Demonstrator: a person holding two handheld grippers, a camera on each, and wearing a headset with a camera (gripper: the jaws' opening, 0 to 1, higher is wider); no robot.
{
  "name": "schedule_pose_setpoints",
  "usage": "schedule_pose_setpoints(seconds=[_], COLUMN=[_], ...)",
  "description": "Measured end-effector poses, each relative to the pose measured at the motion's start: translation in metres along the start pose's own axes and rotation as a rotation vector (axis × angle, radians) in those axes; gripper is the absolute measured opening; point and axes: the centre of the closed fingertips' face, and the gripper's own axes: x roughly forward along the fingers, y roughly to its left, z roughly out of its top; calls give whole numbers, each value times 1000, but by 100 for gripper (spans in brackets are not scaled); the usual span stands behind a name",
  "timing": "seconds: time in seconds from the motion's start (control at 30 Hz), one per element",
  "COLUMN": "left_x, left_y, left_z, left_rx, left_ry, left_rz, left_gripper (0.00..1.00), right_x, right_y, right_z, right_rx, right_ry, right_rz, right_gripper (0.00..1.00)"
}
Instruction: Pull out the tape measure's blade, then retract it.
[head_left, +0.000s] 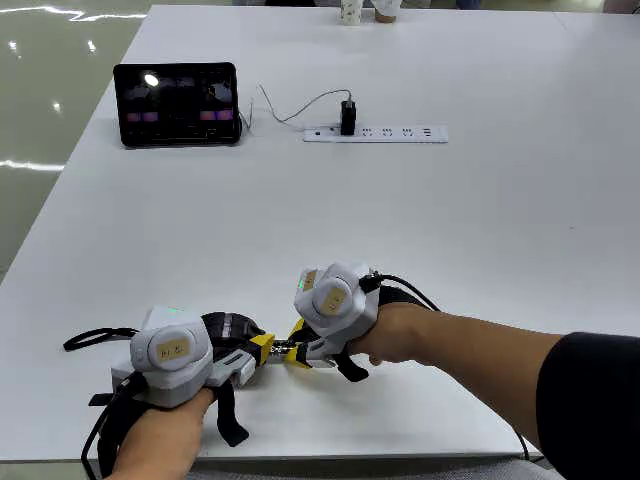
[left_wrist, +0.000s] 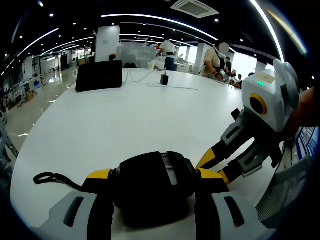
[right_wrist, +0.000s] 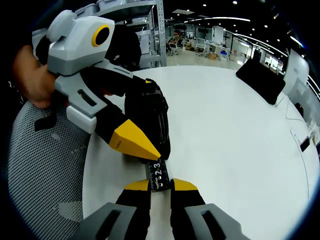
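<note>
white tabletop (head_left: 420, 230), smooth and lightly glossy, runs wide under both grippers in a bright open office with strip lights on a dark ceiling, metal shelving and a few people far off. the left gripper (left_wrist: 155, 176) has its yellow-tipped jaws closed around the black tape measure (left_wrist: 150, 200), which sits on the table between them, its wrist strap (left_wrist: 50, 178) lying loose to that gripper's left. facing it tip to tip, the right gripper (right_wrist: 160, 186) is drawn narrow and pinches the end of the blade (right_wrist: 158, 172); a short stretch with printed numerals shows between its tips and the case. both tools work close to the near table edge, with a grey mesh chair (right_wrist: 45, 170) just beyond that edge. ahead of the grippers the surface lies open; well beyond them stand a dark tablet (head_left: 178, 103), propped up, and a white power strip (head_left: 375, 133) with a black charger (head_left: 348, 117) plugged in. polished floor (head_left: 40, 90) shines past the table's left edge.
</note>
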Motion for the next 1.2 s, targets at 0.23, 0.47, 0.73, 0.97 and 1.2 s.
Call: schedule_pose_setpoints(seconds=[0.23,0.47,0.73,0.97,1.2], left_x=[0,0,0,0,1], left_y=[0,0,0,1,1], left_z=[0,0,0,0,-1], left_rx=[-3,-5,-6,-8,-9], left_ry=[0,1,1,0,0], left_rz=[0,-2,-2,-3,-4], left_gripper=[60,60,60,60,60], right_x=[2,4,7,10,13], right_y=[0,1,2,2,3], right_z=[3,6,9,12,15], right_rx=[-8,6,11,4,6], right_ry=[-7,-16,-20,-20,-24], right_rz=[8,9,12,16,15], right_gripper=[11,11,11,11,11])
